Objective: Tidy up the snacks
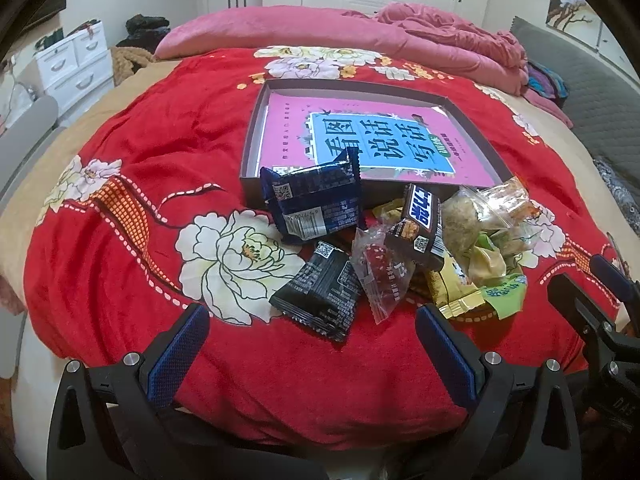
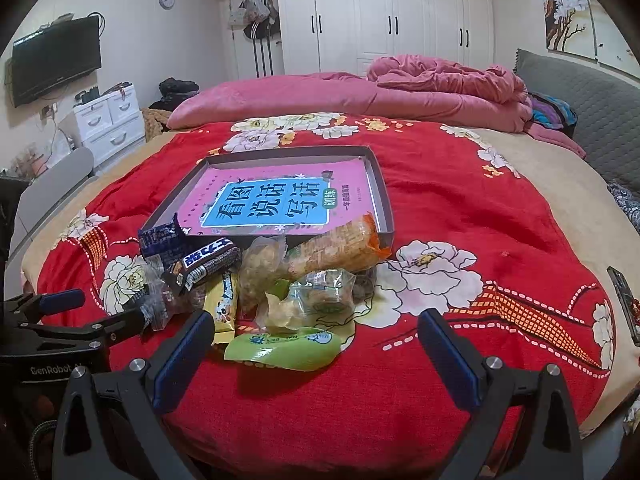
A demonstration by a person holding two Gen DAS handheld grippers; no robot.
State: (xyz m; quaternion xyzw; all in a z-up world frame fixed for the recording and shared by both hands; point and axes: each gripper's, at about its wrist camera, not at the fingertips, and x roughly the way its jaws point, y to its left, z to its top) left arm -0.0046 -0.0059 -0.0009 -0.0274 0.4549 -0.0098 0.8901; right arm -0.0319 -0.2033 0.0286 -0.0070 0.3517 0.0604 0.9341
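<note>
Left claw: the left claw (image 1: 312,328) hangs released over the near edge of the bed, its blue pads wide apart and holding nothing.
Right claw: the right claw (image 2: 316,336) hangs likewise released, just short of a green packet (image 2: 280,348).
Snacks: a heap of wrapped snacks (image 1: 404,240) lies on the red floral blanket (image 1: 140,208) mid-bed, a dark blue packet (image 1: 316,200) leaning on the box's near wall.
Box: a shallow box (image 1: 250,148) holds only a pink book (image 1: 372,140).
Far edge: a pink quilt (image 2: 360,96) lies bunched.
</note>
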